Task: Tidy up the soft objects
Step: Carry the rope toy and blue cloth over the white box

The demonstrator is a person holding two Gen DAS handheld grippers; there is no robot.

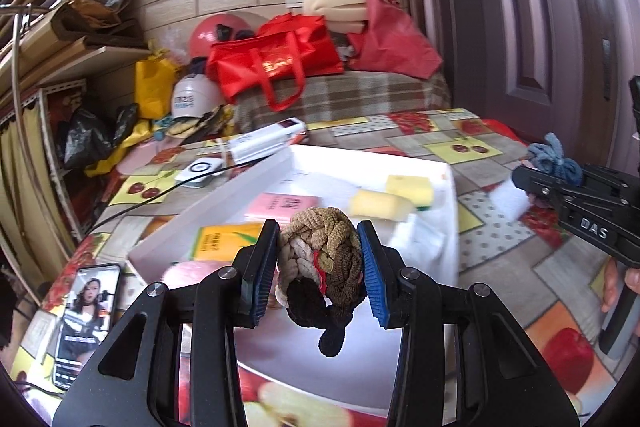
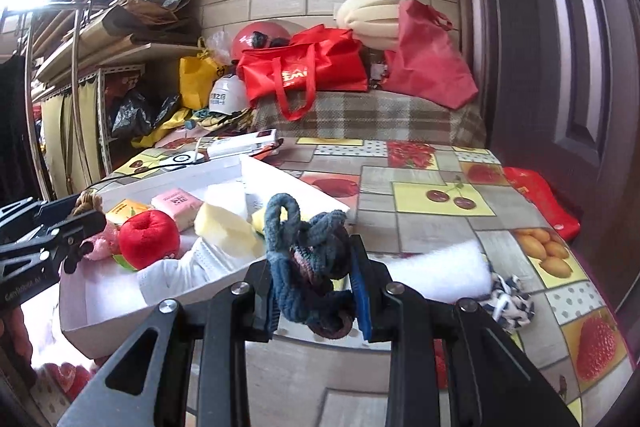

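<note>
Nearest us, the left hand-held gripper [image 1: 320, 263] is clamped on a brown braided hair-tie bundle [image 1: 318, 259], directly over the white tray [image 1: 224, 205]. The right hand-held gripper [image 2: 316, 291] grips a blue hair-tie bundle [image 2: 304, 251]; the tray lies to its left, so we judge the left nearer.

A box [image 2: 160, 301] is sitting on the table [image 2: 440, 223], holding sponges [image 1: 408, 189], packets [image 1: 280, 207] and a plush apple [image 2: 149, 233]. A phone [image 1: 86, 319] is lying left of it, a wad of padding [image 2: 440, 269] right, bags [image 2: 304, 75] behind.
</note>
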